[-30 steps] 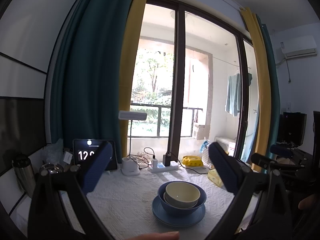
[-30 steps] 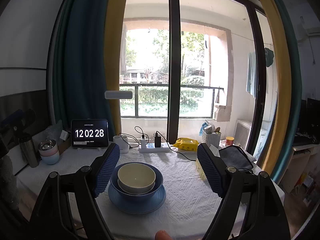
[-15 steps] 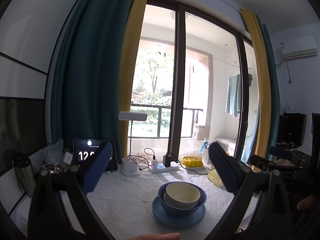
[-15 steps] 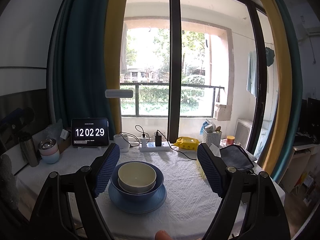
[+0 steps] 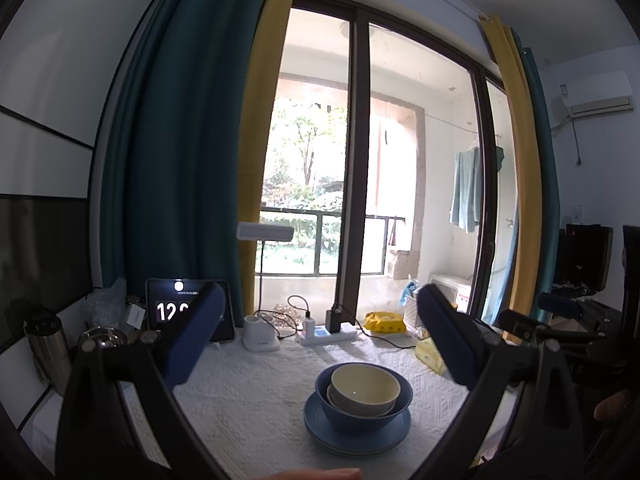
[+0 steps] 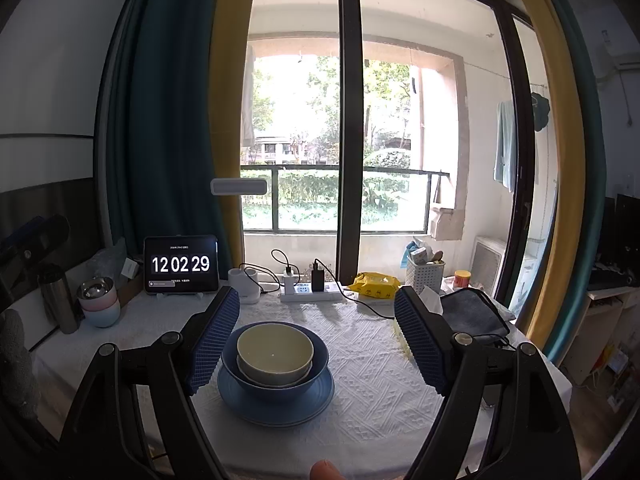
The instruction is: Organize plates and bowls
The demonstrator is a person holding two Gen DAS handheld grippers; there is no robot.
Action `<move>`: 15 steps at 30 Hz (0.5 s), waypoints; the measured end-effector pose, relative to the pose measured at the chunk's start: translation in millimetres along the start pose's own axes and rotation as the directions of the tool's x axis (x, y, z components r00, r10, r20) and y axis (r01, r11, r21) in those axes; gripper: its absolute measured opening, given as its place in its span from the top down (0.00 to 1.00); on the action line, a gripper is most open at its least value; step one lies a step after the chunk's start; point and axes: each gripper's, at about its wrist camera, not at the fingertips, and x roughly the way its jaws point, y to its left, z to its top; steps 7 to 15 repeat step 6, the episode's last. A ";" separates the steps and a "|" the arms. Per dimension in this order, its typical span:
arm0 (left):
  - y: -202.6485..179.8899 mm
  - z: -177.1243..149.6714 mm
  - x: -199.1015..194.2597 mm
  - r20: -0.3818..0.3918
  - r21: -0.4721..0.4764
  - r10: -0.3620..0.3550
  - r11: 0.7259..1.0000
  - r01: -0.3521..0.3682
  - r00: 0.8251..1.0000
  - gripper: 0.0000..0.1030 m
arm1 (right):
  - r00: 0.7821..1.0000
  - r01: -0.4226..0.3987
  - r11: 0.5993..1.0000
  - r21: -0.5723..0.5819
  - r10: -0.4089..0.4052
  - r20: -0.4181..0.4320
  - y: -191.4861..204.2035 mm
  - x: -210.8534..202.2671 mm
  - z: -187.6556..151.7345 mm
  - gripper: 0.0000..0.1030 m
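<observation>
A cream bowl [image 6: 274,351] sits nested in a blue bowl [image 6: 276,385], which stands on a blue plate [image 6: 276,404] on the white tablecloth. The same stack shows in the left wrist view: cream bowl [image 5: 365,385], blue bowl [image 5: 362,414], blue plate [image 5: 356,436]. My right gripper [image 6: 318,310] is open, held back from the stack with nothing between its blue pads. My left gripper [image 5: 320,308] is open too, above and behind the stack, holding nothing.
At the table's back stand a clock tablet [image 6: 181,265], a power strip [image 6: 310,292] with cables, a lamp base [image 6: 246,290], a yellow packet [image 6: 374,282] and a white basket [image 6: 425,274]. Small stacked bowls [image 6: 98,300] and a steel flask [image 6: 60,300] stand at the left.
</observation>
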 end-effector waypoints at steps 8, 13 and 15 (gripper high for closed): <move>2.3 0.4 -1.1 0.008 -0.012 -0.006 1.000 0.006 1.000 0.05 | 1.000 -0.015 1.000 0.006 0.015 -0.004 2.1 -0.3 -0.4 0.20; 2.3 0.4 -1.1 0.008 -0.012 -0.006 1.000 0.006 1.000 0.05 | 1.000 -0.015 1.000 0.006 0.015 -0.004 2.1 -0.3 -0.4 0.20; 2.3 0.4 -1.1 0.008 -0.012 -0.006 1.000 0.006 1.000 0.05 | 1.000 -0.015 1.000 0.006 0.015 -0.004 2.1 -0.3 -0.4 0.20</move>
